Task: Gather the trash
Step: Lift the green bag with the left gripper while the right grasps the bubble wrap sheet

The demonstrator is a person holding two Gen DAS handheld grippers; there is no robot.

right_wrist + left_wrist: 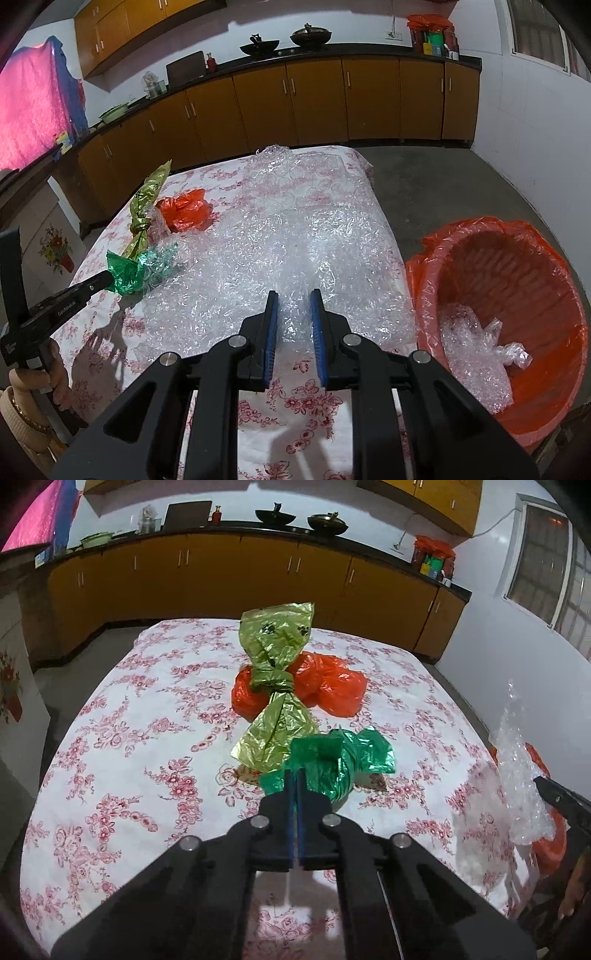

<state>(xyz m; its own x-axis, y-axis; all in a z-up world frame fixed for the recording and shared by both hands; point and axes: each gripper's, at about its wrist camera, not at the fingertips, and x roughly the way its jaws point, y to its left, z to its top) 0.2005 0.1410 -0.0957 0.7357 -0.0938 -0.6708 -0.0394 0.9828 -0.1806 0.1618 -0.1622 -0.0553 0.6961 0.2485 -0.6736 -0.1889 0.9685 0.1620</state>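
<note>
Green wrapper point(340, 764) in shut left tongs point(295, 775)

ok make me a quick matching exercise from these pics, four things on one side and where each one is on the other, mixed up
Things:
1. green bag
2. bubble wrap sheet
3. yellow-green bag
4. orange-lined basket

Places:
A. on the floor beside the table
B. knotted, lying across the orange bag
C. pinched at its edge by the left gripper
D. between the right gripper's fingers

Pairs: 1-C, 2-D, 3-B, 4-A
</note>
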